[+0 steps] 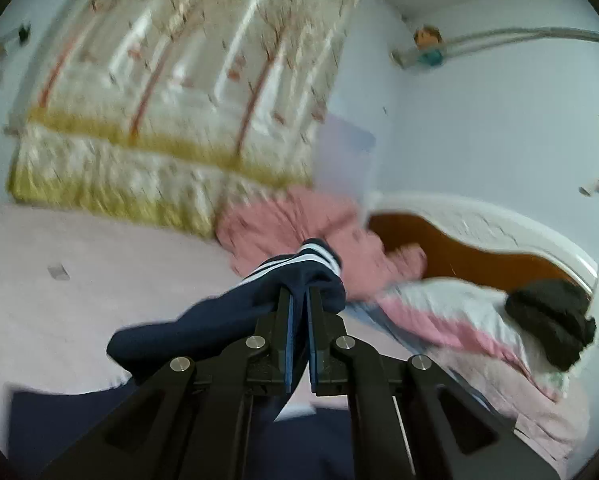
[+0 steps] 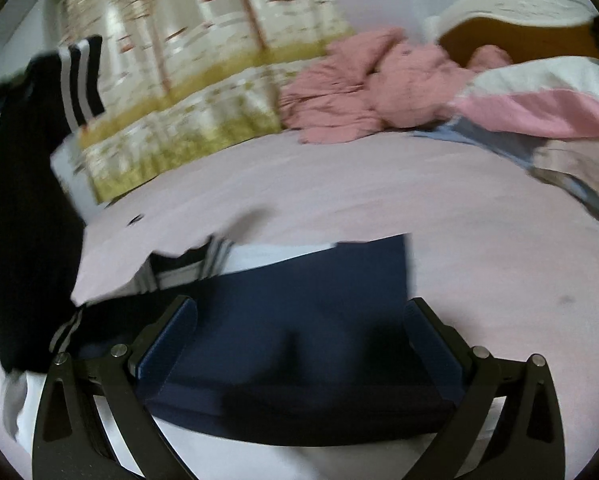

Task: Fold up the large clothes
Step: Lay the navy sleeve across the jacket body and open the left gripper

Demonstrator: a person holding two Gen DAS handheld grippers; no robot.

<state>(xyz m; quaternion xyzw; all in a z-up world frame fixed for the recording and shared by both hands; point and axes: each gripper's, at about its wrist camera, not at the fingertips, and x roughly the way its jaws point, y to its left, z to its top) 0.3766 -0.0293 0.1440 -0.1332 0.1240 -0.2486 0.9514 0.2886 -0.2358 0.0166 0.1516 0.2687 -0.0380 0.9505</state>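
A navy garment with white stripes [image 1: 203,320] lies on a pink bed sheet [image 1: 59,300]. My left gripper [image 1: 299,292] is shut on a striped sleeve end [image 1: 319,260] and holds it lifted above the bed. In the right wrist view that lifted sleeve [image 2: 79,80] hangs at the far left. My right gripper [image 2: 299,312] stands open just above the flat navy body of the garment [image 2: 319,300], nothing pinched between its blue pads [image 2: 171,340].
A crumpled pink garment [image 2: 359,88] lies at the back of the bed beside a pink-and-white quilt [image 2: 539,92]. A black cloth [image 1: 551,320] sits on that quilt. A tree-patterned curtain [image 1: 187,92] and a wooden headboard [image 1: 479,256] stand behind.
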